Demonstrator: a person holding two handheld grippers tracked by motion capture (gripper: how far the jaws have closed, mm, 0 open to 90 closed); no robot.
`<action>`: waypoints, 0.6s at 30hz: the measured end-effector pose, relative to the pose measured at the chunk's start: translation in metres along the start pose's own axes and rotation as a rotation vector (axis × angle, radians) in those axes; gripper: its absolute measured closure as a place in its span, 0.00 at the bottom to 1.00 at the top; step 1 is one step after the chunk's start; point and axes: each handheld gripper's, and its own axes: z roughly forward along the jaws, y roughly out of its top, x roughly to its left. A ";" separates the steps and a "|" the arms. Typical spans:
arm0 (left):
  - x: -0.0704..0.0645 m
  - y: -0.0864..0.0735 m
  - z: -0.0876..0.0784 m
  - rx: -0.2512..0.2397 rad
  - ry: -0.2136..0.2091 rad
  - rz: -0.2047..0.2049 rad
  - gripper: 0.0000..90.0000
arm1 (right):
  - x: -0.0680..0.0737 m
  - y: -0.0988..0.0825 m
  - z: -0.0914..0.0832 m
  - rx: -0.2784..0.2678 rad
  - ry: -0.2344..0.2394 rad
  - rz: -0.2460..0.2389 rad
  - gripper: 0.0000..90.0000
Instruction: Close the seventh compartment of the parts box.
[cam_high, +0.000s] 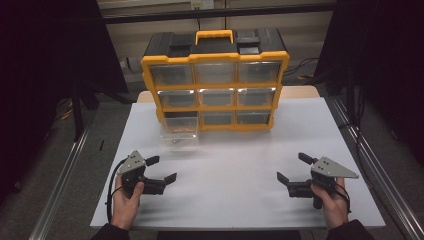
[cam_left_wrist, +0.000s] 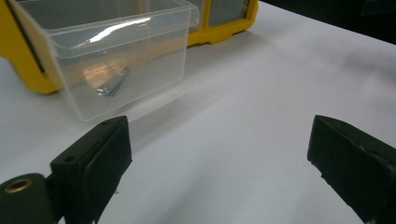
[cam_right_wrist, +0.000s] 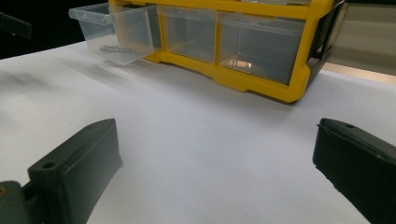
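Far left of the white rectangular worktop (cam_high: 235, 200): left hand-held gripper (cam_high: 161, 169) resting low near the front edge, gripped from behind by the left hand (cam_high: 125, 197), black jaws spread wide with nothing between them, aimed inward and slightly forward, probably parked there for a short, straight reach to the drawer ahead. Just beyond and a little rightward: small clear plastic drawer (cam_high: 179, 139), pulled out of the bottom-left slot and projecting over the worktop, likely drawn out to give access from above. Inside, lying on the drawer floor, a few small metal screws (cam_left_wrist: 111, 86), seen through the transparent front wall from the left gripper view. Behind the drawer: yellow-and-black plastic organiser cabinet (cam_high: 215, 80) with three rows of clear drawers and a yellow carry handle, set upright at the back of the worktop, fronts facing the person for easy reach. Far right: right hand-held gripper (cam_high: 295, 168), mirrored near the front edge in the right hand (cam_high: 334, 200), jaws likewise gaping and empty, well apart from the cabinet, seemingly kept clear as a waiting, supporting tool.
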 end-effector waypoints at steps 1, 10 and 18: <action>-0.001 0.001 0.001 -0.005 0.000 -0.009 0.06 | 0.000 0.000 0.000 0.001 -0.001 0.003 0.00; -0.005 0.007 0.010 -0.009 -0.018 -0.001 0.05 | 0.000 0.000 0.001 0.002 -0.002 0.001 0.00; -0.005 0.013 0.018 -0.038 -0.048 0.023 0.05 | -0.001 0.000 0.003 0.002 0.000 0.000 0.00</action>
